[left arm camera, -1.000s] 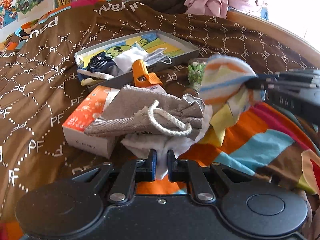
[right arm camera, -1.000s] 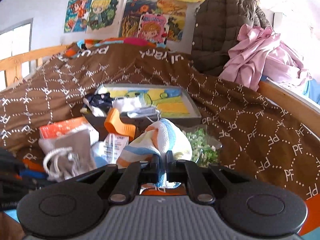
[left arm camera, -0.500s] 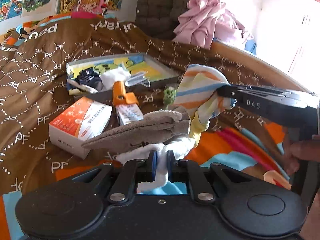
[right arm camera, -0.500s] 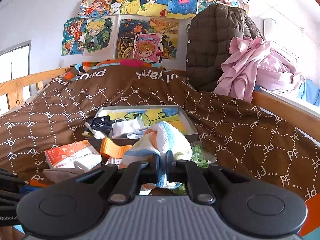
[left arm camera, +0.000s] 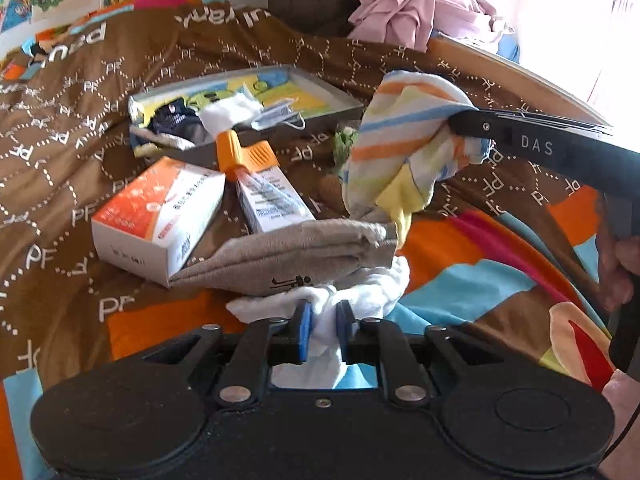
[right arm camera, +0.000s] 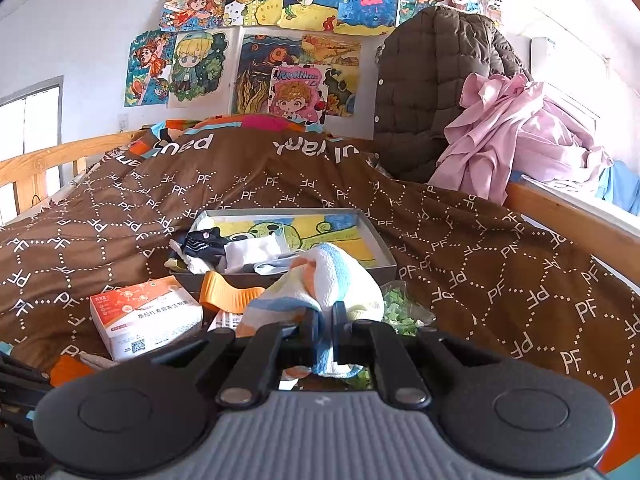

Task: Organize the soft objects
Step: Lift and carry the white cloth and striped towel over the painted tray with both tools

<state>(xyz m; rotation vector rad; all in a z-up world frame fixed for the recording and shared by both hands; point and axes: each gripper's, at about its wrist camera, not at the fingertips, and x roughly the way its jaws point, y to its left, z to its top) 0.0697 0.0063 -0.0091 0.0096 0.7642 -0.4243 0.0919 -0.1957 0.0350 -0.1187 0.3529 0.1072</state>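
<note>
My left gripper (left arm camera: 323, 322) is shut on a white cloth (left arm camera: 360, 296), held above the bed with a grey drawstring bag (left arm camera: 288, 258) lying over it. My right gripper (right arm camera: 324, 326) is shut on a striped towel (right arm camera: 332, 280); in the left wrist view it (left arm camera: 456, 124) holds the towel (left arm camera: 400, 136) in the air at the right. A grey tray (left arm camera: 344, 114) with a drawing inside holds a dark cloth (left arm camera: 172, 122), a white cloth (left arm camera: 232, 110) and a face mask (left arm camera: 280, 116); it also shows in the right wrist view (right arm camera: 384, 248).
An orange-and-white box (left arm camera: 156, 216), a white tube with an orange cap (left arm camera: 264, 184) and a bag of green bits (right arm camera: 396, 312) lie on the brown quilt (left arm camera: 80, 120). A wooden bed rail (right arm camera: 568, 216), a brown jacket (right arm camera: 436, 92) and pink clothes (right arm camera: 528, 136) stand behind.
Both grippers have risen with their cloths. The grey bag has come up with the white cloth, off the orange-and-white box. The striped towel now hangs higher, closer to the tray.
</note>
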